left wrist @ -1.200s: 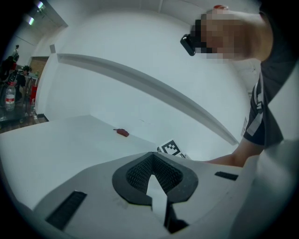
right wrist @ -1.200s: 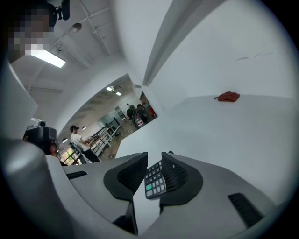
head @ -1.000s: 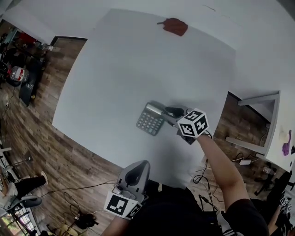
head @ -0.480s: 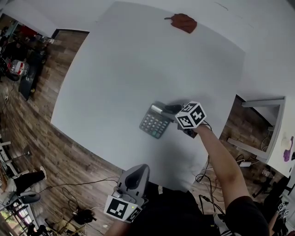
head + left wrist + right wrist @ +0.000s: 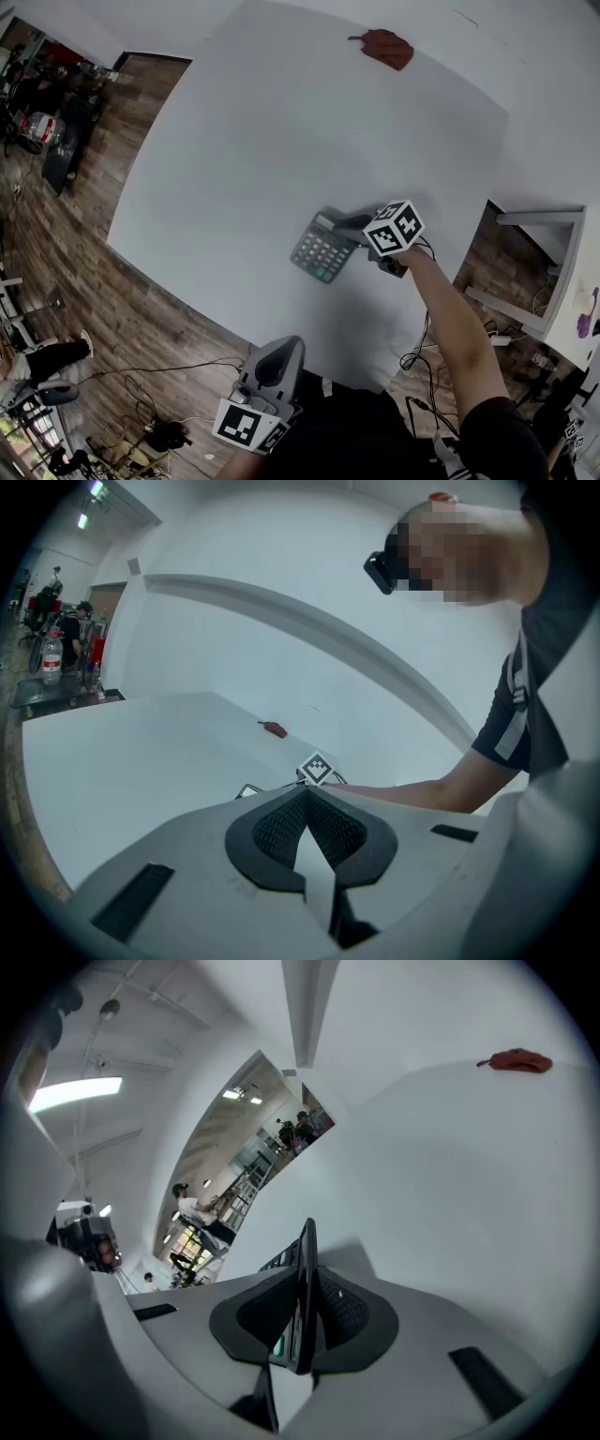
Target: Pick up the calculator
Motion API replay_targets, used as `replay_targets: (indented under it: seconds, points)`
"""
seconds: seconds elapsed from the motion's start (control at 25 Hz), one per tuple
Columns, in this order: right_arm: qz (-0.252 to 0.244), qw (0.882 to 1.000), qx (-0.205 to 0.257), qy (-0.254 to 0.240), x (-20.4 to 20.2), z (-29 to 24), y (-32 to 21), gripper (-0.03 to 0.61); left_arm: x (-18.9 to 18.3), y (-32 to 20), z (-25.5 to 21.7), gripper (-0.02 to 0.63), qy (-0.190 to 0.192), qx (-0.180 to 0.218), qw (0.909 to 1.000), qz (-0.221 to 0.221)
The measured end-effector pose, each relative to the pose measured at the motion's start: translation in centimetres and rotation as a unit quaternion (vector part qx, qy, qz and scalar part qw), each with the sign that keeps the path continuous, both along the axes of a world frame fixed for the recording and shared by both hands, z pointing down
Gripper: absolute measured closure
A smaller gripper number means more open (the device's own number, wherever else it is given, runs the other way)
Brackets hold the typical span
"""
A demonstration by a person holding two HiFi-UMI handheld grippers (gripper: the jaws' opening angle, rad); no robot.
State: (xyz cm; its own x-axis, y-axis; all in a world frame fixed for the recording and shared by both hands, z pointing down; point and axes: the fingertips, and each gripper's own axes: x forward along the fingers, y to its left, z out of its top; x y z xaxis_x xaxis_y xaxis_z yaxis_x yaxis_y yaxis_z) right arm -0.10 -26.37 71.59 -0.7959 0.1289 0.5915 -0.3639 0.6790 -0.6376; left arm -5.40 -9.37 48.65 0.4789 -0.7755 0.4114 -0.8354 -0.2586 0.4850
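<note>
Right gripper (image 5: 359,228) is on it: the jaws are clamped on the calculator (image 5: 324,248), biting its right-hand edge, out over the near-right part of the white table (image 5: 244,141). The keys face up toward the head camera, and the display end points to the far side.

In the right gripper view, the right gripper (image 5: 302,1309) has both dark pads pressed flat against the calculator (image 5: 305,1246). It runs edge-on straight up between them (a thin dark slab from this angle). It throws a soft shadow on the tabletop beyond it. Whether its far end touches the surface, I can't tell.

The marker cube (image 5: 394,228) sits just behind those jaws, with the person's forearm (image 5: 450,319) trailing back to the lower right.

Left gripper (image 5: 281,349) hangs low at the near side, off the table edge and well apart from the action. Its own view shows the left gripper (image 5: 307,803) with jaw tips together and nothing between them.

A small red object (image 5: 387,47) lies at the table's far edge, well apart from the calculator. Wooden floor (image 5: 66,281) shows to the left.
</note>
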Motion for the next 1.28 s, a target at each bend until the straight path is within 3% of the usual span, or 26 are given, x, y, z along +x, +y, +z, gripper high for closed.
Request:
replay_targets:
  seconds: [0.48,0.84,1.28]
  points:
    - [0.001,0.995,-0.047,-0.085,-0.2,-3.3,0.6,0.531,0.0,0.5,-0.6,0.607,-0.002,0.012,0.9999,0.001]
    - [0.041,0.991,-0.025,-0.127,0.4,-9.5,2.0,0.530,0.1,1.1,-1.8,0.607,-0.009,0.039,0.9991,0.009]
    - [0.103,0.982,0.006,-0.156,2.0,-16.9,9.1,0.531,1.0,5.2,-5.3,0.607,-0.011,0.082,0.9954,0.049]
